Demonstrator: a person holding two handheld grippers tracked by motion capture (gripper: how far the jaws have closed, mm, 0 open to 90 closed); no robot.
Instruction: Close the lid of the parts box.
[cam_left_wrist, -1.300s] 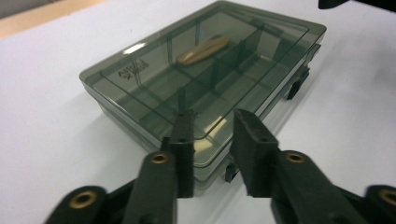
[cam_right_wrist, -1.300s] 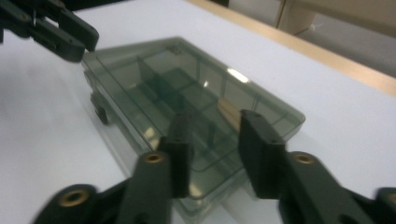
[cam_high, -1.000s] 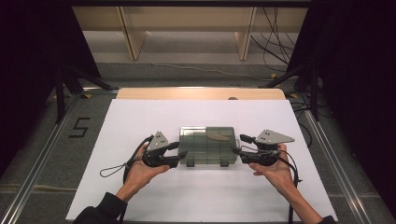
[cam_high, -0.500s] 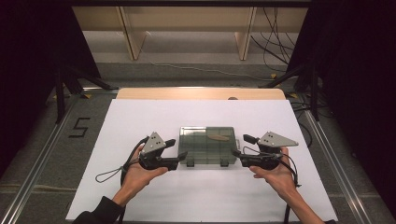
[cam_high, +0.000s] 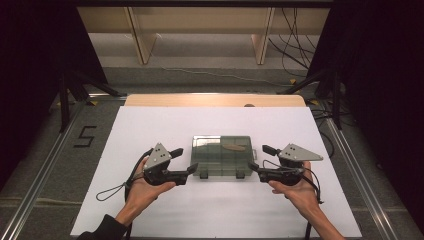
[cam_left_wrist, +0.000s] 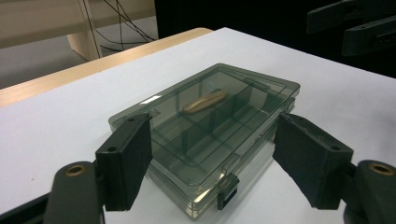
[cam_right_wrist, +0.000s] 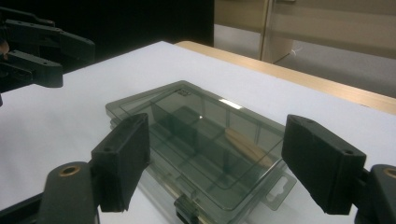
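Observation:
A smoky transparent compartment box (cam_high: 222, 156) lies closed and flat on the white table, with a small tan wooden piece (cam_high: 235, 147) inside its far right compartment. My left gripper (cam_high: 192, 169) is open at the box's near left corner. My right gripper (cam_high: 252, 167) is open at the near right corner. In the left gripper view the box (cam_left_wrist: 210, 140) sits between and beyond the spread jaws of the left gripper (cam_left_wrist: 213, 120), with the wooden piece (cam_left_wrist: 205, 101) behind. The right gripper view has the box (cam_right_wrist: 187, 135) between the jaws of the right gripper (cam_right_wrist: 217, 122) and the wooden piece (cam_right_wrist: 247, 147) to the right.
The white table sheet (cam_high: 150, 125) ends at a wooden strip (cam_high: 215, 100) along the far side. Two dark latches (cam_high: 204, 175) sit on the box's near edge. Shelving legs and cables stand on the floor beyond. A "5" mark (cam_high: 85, 136) is on the floor at left.
Both hands have drawn their grippers slightly back toward the near edge of the table. The box has not moved.

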